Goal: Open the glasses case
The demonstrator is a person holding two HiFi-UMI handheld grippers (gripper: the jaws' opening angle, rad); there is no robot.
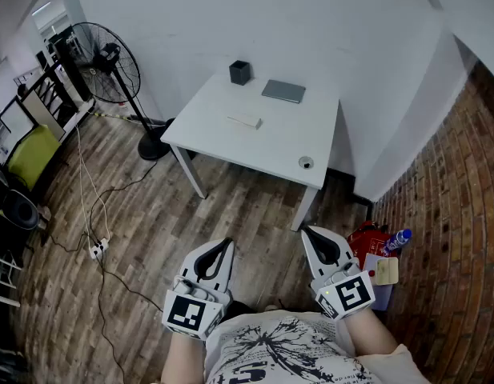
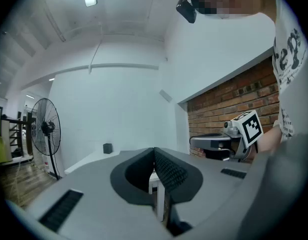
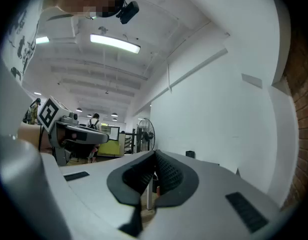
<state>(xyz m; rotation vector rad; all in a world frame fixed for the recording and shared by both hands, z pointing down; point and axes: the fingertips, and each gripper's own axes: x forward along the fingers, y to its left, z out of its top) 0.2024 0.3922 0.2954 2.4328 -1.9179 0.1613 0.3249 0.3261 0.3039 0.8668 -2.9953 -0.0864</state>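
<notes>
glasses case [image 1: 283, 91]: probably the flat grey slab at the far side of the white table [image 1: 230, 146], well away | handling: likely light, rigid, smooth; pin base, lift lid edge | left gripper [image 1: 225, 243], right gripper [image 1: 306, 231]: both closed tight, empty

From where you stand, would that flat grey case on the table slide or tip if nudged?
Probably slide: the grey case lies flat and low on the smooth white table, so tipping seems unlikely. It looks thin, so it is likely light. Its stiffness can't be judged from here.
</notes>
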